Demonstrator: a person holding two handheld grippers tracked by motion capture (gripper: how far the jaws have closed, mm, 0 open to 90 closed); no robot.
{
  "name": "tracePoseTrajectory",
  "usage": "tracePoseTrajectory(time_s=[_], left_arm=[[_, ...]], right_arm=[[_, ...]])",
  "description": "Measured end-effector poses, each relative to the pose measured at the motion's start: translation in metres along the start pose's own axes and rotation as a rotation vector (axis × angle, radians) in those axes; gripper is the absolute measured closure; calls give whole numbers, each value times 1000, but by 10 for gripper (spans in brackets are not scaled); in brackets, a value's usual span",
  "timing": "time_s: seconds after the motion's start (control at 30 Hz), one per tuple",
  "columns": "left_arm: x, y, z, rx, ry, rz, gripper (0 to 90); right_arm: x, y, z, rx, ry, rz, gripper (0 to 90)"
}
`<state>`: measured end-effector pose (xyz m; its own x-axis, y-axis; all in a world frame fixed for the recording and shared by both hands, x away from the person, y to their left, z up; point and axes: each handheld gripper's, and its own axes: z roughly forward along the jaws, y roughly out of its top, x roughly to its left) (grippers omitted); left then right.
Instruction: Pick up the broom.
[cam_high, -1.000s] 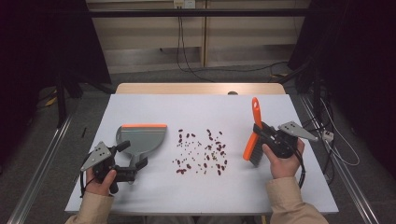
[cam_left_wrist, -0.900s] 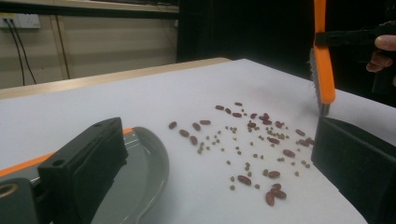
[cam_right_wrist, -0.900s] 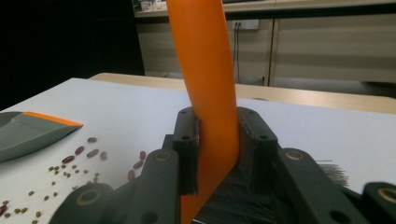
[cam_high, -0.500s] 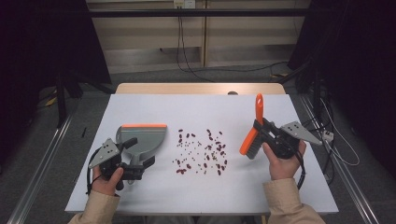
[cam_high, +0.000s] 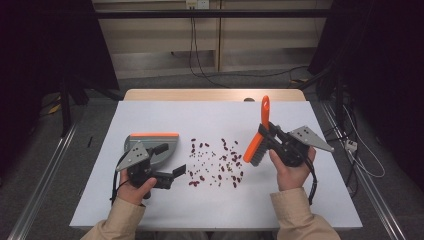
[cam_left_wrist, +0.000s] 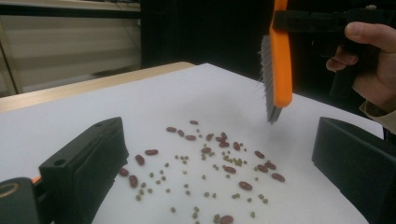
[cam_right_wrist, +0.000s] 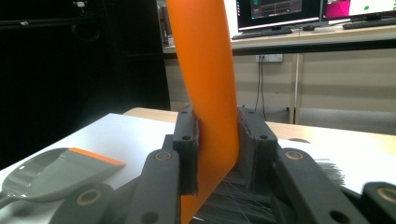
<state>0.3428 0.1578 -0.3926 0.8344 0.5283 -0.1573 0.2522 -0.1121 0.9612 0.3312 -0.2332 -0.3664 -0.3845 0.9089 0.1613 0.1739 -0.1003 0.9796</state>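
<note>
The right hand-held gripper (cam_high: 264, 136) is pinching the orange handle of a brush (cam_high: 256, 146), its two black jaws pressed flat against either side of the handle in the right gripper view, and it holds the brush tilted above the right edge of the scattered beans (cam_high: 215, 162), bristles pointing down and apparently clear of the surface. The left hand-held gripper (cam_high: 176, 175) has its jaws spread with nothing between them, hanging low over the desk just left of the spill and pointing at it. The grey dustpan (cam_high: 159, 146) with its orange lip lies flat on the desk behind that gripper, not held. Judging by this, the sweeping has barely started: the brush is in hand, but the red beans and smaller green ones lie loose across the middle, none in the pan, and the pan has yet to be picked up and set against the pile. The desk (cam_high: 150, 210) is covered in plain white, with a wooden edge at its far side. Beyond it the room is dim, with cables on a grey floor, pale wall panels and monitors behind.
</note>
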Motion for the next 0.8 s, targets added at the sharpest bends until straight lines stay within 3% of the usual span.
tracePoseTrajectory(time_s=[0.47,0.63,0.67,0.73,0.77,0.8], left_arm=[[-17,3,49,75,-65,-33,104],[-17,-1,59,110,-71,-48,178],[-19,-2,61,118,-46,-48,222],[-19,-3,65,119,-62,-54,265],[-21,-3,67,124,-42,-49,294],[-22,-3,68,133,-49,-40,338]], right_arm=[[43,2,28,18,105,-8,711],[60,1,37,28,136,-30,711],[63,1,39,28,143,-34,711],[68,-1,42,24,159,-35,711],[71,-2,44,28,168,-32,711],[74,-2,45,31,174,-39,711]])
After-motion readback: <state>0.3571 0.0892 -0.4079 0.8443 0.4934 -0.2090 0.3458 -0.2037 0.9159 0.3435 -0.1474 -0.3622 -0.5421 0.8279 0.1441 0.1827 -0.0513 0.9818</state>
